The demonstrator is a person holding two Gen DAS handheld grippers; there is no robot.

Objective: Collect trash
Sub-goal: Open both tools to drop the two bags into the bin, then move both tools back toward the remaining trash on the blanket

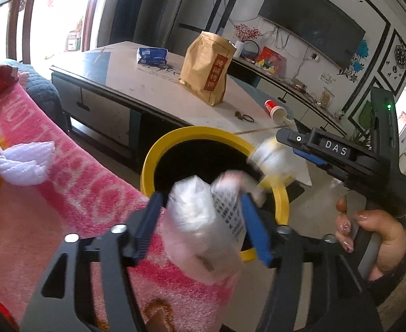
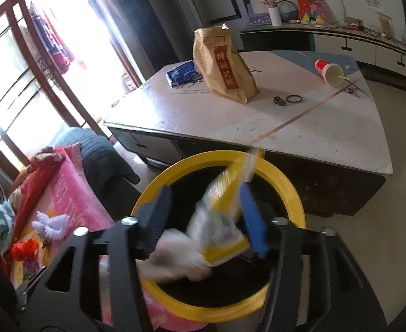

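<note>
A yellow-rimmed trash bin [image 1: 172, 144] [image 2: 283, 179] with a black inside stands between the pink couch and the low table. My left gripper [image 1: 200, 215] is open over the bin's near rim, with a blurred clear plastic wrapper [image 1: 203, 221] between its fingers. My right gripper [image 2: 203, 215] is open above the bin, with a blurred yellow-and-white wrapper [image 2: 219, 221] loose between its fingers, touching the blue right finger [image 2: 252, 221]. In the left wrist view the right gripper [image 1: 280, 155] comes from the right, and the yellow wrapper [image 1: 269, 163] hangs at its tip over the bin.
On the low table [image 2: 313, 127] stand a brown paper bag [image 2: 225, 66], a blue packet [image 2: 183, 74], a tipped red cup with a straw [image 2: 328, 72], a hair tie [image 2: 294, 99]. A pink blanket [image 1: 64, 182] with a white knit bow [image 1: 23, 163] covers the couch at left.
</note>
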